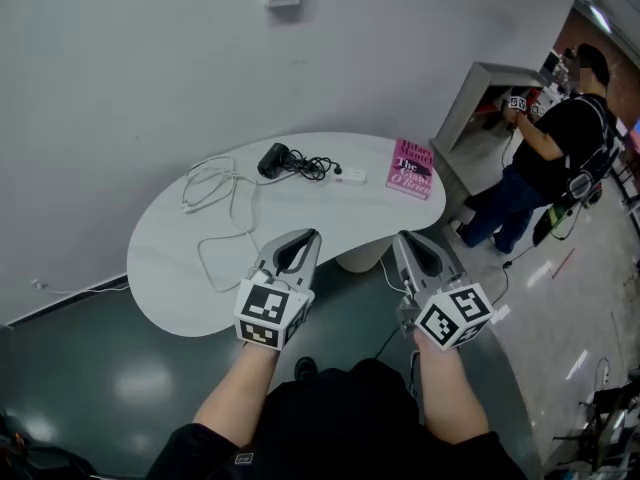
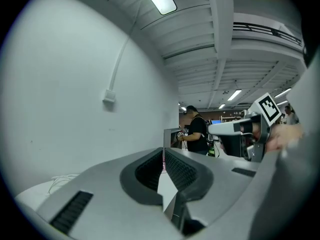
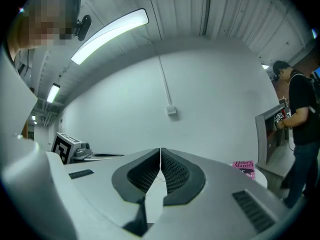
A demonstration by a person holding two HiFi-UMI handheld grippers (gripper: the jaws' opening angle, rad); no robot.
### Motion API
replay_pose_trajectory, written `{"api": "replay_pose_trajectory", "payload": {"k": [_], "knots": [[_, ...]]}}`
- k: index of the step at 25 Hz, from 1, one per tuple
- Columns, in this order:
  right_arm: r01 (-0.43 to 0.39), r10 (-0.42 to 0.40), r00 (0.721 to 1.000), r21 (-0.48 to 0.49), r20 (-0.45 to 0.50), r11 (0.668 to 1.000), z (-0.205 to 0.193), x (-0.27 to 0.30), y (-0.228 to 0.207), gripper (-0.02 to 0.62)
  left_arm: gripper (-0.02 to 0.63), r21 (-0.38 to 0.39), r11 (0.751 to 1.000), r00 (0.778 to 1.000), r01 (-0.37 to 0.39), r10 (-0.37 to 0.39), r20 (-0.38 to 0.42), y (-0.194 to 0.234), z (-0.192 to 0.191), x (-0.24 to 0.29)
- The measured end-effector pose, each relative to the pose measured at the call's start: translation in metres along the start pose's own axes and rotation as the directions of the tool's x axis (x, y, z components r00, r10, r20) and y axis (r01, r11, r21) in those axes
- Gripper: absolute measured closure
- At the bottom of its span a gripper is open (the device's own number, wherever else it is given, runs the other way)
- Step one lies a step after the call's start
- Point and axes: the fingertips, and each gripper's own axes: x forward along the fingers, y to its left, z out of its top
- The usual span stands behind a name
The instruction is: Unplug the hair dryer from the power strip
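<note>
White-walled room, rounded white desk. Left gripper, right gripper: jaws together, empty, held level short of the desk, probably approaching. Hair dryer: far edge, cord running to power strip, well beyond reach.

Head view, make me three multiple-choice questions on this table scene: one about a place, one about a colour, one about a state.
1. Where on the table does the pink book lie, as the head view shows it?
A) right end B) left end C) middle
2. What colour is the hair dryer?
A) white B) black C) pink
3. How do the fingers of the left gripper and right gripper stand?
A) together, empty B) wide apart C) clamped on a cable
Answers: 1 A, it lies right of the power strip; 2 B, its body is black; 3 A, both gripper views show fingers together with nothing between.
</note>
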Motion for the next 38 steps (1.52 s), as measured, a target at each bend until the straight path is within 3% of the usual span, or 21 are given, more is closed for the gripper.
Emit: {"api": "replay_pose_trajectory", "payload": {"k": [12, 25, 31, 38], "knots": [[-0.046, 0.052, 0.997, 0.090, -0.061, 0.995, -0.027, 0.071, -0.070, 0.560, 0.583, -0.021, 0.998, 0.995, -0.064, 0.062, -0.075, 0.049, -0.025, 0.078], [-0.128, 0.147, 0.983, 0.168, -0.108, 0.977, -0.029, 0.151, -0.209, 0.560, 0.583, -0.027, 0.985, 0.973, -0.168, 0.162, -0.166, 0.083, -0.032, 0.214], [-0.173, 0.201, 0.969, 0.185, -0.147, 0.968, -0.041, 0.170, -0.232, 0.560, 0.583, -0.037, 0.974, 0.955, -0.225, 0.213, -0.208, 0.092, -0.047, 0.237], [-0.199, 0.244, 0.945, 0.208, -0.218, 0.958, -0.071, 0.207, -0.224, 0.560, 0.583, -0.062, 0.976, 0.942, -0.208, 0.183, -0.282, 0.102, -0.084, 0.257]]}}
